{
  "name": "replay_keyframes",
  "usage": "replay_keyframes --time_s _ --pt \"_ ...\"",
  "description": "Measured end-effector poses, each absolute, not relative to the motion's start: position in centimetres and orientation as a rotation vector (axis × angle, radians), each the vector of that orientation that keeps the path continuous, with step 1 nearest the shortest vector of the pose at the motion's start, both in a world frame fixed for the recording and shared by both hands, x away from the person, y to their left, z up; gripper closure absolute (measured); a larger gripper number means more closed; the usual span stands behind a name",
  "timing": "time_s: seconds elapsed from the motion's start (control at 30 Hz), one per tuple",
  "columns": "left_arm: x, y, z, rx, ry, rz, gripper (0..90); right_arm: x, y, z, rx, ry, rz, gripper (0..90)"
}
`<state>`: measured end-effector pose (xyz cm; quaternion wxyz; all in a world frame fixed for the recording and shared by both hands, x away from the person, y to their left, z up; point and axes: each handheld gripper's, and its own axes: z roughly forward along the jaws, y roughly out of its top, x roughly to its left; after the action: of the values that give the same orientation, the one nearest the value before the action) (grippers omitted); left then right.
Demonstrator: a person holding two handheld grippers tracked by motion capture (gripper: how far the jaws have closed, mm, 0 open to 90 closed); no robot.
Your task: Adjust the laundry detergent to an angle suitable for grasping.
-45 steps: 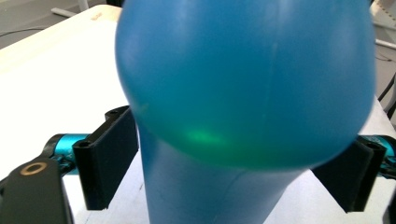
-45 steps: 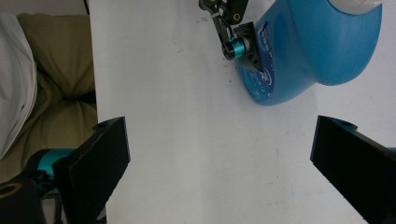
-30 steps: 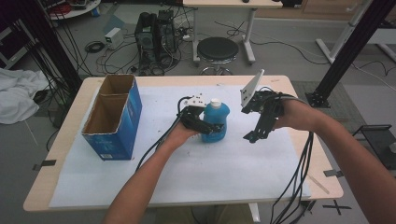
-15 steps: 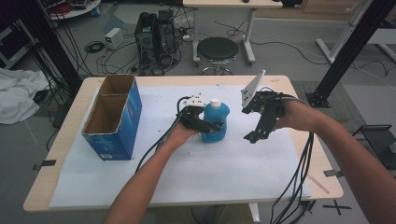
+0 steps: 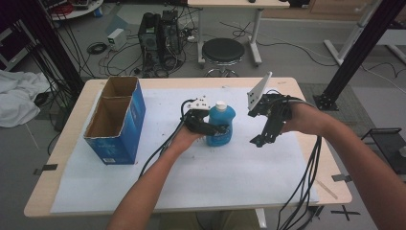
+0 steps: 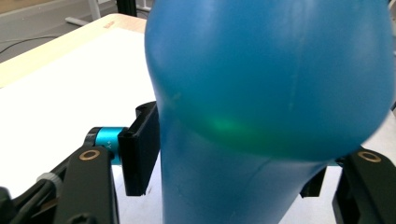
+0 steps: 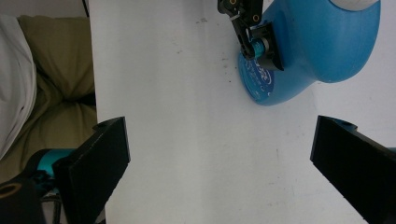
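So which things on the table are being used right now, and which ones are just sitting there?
In use:
- blue bottle with a white cap, standing on the white sheet
- left gripper, its fingers just closing round the bottle
- right gripper, open, waiting beside it

Just sitting:
- blue cardboard box, open on top, at the table's left

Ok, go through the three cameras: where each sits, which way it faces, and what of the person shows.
High view: above the person's side, facing forward and down on the table; both forearms, left tool and right tool show.
Left gripper view: rides the left tool, looking along its jaws, which have just been closing and flank the blue bottle.
Right gripper view: rides the right tool, facing down at the white mat; its jaws stand wide apart.
Shared: all three show the bottle.
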<state>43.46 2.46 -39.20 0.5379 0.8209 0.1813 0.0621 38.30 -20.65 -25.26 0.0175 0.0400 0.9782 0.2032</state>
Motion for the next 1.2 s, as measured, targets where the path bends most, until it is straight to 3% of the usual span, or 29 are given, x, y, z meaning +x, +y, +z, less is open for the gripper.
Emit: replay_keyframes --time_s 0.3,1.2 --pt "43.4 2.5 -39.2 1.948 0.413 0.155 42.5 38.3 -20.8 -25.3 0.131 3.039 0.640 3.6" --pt "40.5 3.6 -36.4 1.946 0.341 0.171 44.1 37.4 -21.0 -25.0 0.133 3.023 0.639 3.6"
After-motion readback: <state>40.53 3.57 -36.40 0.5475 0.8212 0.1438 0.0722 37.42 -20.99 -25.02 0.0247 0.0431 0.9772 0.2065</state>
